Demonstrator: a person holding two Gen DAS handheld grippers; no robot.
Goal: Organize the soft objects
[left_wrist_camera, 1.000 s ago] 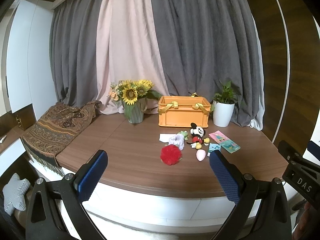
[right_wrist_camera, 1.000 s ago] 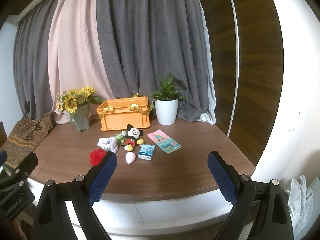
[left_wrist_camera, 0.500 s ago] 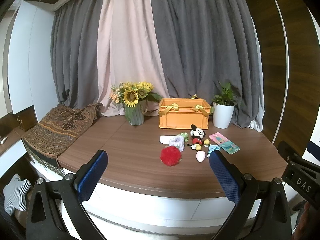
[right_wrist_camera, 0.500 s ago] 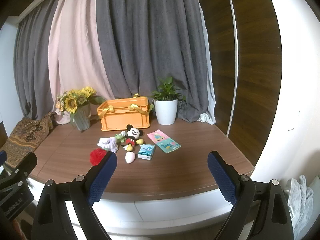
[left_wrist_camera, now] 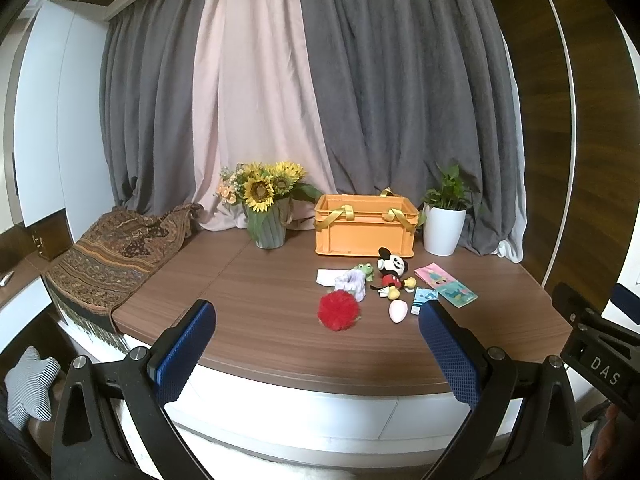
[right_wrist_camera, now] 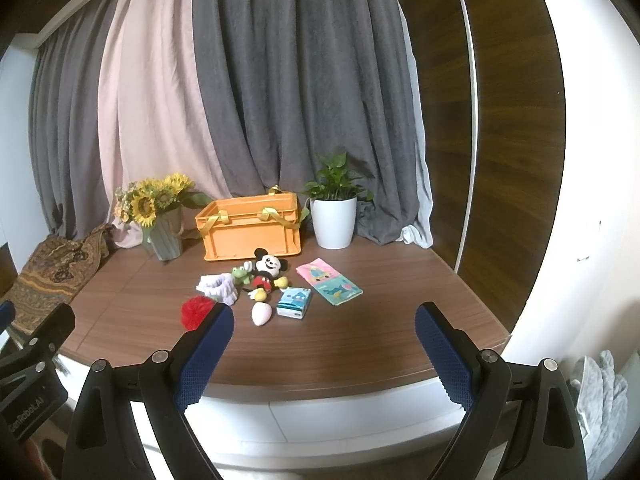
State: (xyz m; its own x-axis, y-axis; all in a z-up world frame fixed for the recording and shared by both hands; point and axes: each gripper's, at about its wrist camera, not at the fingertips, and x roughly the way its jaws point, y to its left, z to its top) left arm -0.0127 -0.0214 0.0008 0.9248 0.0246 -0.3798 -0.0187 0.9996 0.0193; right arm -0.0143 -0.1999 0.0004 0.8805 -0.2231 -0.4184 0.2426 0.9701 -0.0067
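Observation:
Soft things lie grouped on the wooden table point(left_wrist_camera: 260, 320) in front of an orange crate point(left_wrist_camera: 364, 226): a red pom-pom point(left_wrist_camera: 338, 311), a lilac scrunchie point(left_wrist_camera: 352, 282), a green frog toy point(left_wrist_camera: 365, 270), a Mickey Mouse plush point(left_wrist_camera: 392, 270) and a pink egg-shaped sponge point(left_wrist_camera: 398, 312). In the right wrist view I see the crate point(right_wrist_camera: 250, 228), Mickey point(right_wrist_camera: 266, 270), pom-pom point(right_wrist_camera: 196, 310) and egg point(right_wrist_camera: 261, 314). My left gripper point(left_wrist_camera: 316, 340) and right gripper point(right_wrist_camera: 324, 340) are both open and empty, held off the table's near edge.
A sunflower vase point(left_wrist_camera: 268, 216) stands left of the crate, a white potted plant point(left_wrist_camera: 444, 224) right of it. A tissue pack point(right_wrist_camera: 294, 302) and a pink-teal booklet point(right_wrist_camera: 330, 286) lie right of the toys. A patterned cloth point(left_wrist_camera: 112, 264) drapes the left end. Curtains hang behind.
Both views have shifted very slightly; the table and objects sit a touch lower in frame. Nothing on the table has moved and both grippers stay open.

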